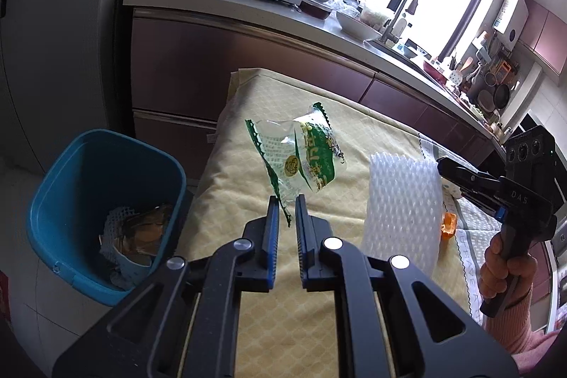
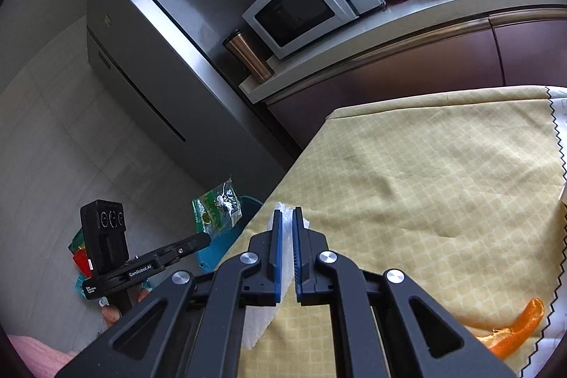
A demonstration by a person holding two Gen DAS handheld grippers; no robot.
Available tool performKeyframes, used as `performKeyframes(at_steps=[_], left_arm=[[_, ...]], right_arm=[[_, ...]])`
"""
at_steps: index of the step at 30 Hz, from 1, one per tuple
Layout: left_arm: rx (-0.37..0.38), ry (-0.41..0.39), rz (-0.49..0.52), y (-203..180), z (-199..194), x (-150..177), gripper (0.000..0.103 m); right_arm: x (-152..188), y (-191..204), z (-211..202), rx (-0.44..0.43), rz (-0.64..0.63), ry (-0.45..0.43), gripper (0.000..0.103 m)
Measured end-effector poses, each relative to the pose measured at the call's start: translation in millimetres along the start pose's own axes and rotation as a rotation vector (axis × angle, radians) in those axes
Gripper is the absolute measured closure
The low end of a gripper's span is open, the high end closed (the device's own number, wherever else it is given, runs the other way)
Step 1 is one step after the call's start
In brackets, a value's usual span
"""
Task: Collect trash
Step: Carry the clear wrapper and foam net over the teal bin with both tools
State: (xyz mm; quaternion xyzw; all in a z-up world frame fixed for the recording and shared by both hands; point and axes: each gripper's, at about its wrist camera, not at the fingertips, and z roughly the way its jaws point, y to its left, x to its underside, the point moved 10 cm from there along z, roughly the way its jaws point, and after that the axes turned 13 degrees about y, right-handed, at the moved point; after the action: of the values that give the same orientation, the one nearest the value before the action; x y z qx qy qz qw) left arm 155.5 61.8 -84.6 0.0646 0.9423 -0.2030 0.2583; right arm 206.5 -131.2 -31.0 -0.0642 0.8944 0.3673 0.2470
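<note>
The left gripper (image 1: 286, 201) has its jaws clamped on the thin edge of a green and clear plastic wrapper (image 1: 304, 154), which hangs lifted over the near corner of the desk (image 1: 319, 325), close beside the blue bin (image 1: 71, 172). In the right wrist view the same wrapper (image 2: 218, 209) shows only in part, its lower half cut off by the left gripper's body. The bin's floor is half hidden under crumpled paper and foam netting (image 1: 117, 218); what else lies there is hard to tell.

The right gripper (image 2: 287, 211) has its jaws pinched on a white foam sheet (image 1: 400, 197), whose bottom end is hidden behind that gripper's arms. The hand (image 1: 503, 271) holding it shows at the frame's right edge, cut off at a pink sleeve (image 1: 510, 332).

An orange peel (image 2: 517, 325) lies on the yellow cloth near the zigzag edge of a second cloth, partly covered by the gripper. The desk's left edge drops straight to the floor by the bin, with the fridge (image 2: 149, 34) just beyond; the middle of the cloth lies bare.
</note>
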Motion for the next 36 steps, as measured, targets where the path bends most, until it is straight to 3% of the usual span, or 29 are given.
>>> performKeyframes(at_steps=[13,24,36], left_arm=[[-0.101,-0.059,-0.123,80,-43,15,0.093],[-0.182,-0.051,-0.238,149,-54,33,0.093],[-0.21,-0.027,-0.276,174,-44,41,0.093]], right_arm=[[-34,57,66,-0.083,-0.078,0.064,0.099],[-36,90,146,-0.115,-0.101,0.172,0.099],[-30,101,184,-0.107,-0.092,0.225,0.099]])
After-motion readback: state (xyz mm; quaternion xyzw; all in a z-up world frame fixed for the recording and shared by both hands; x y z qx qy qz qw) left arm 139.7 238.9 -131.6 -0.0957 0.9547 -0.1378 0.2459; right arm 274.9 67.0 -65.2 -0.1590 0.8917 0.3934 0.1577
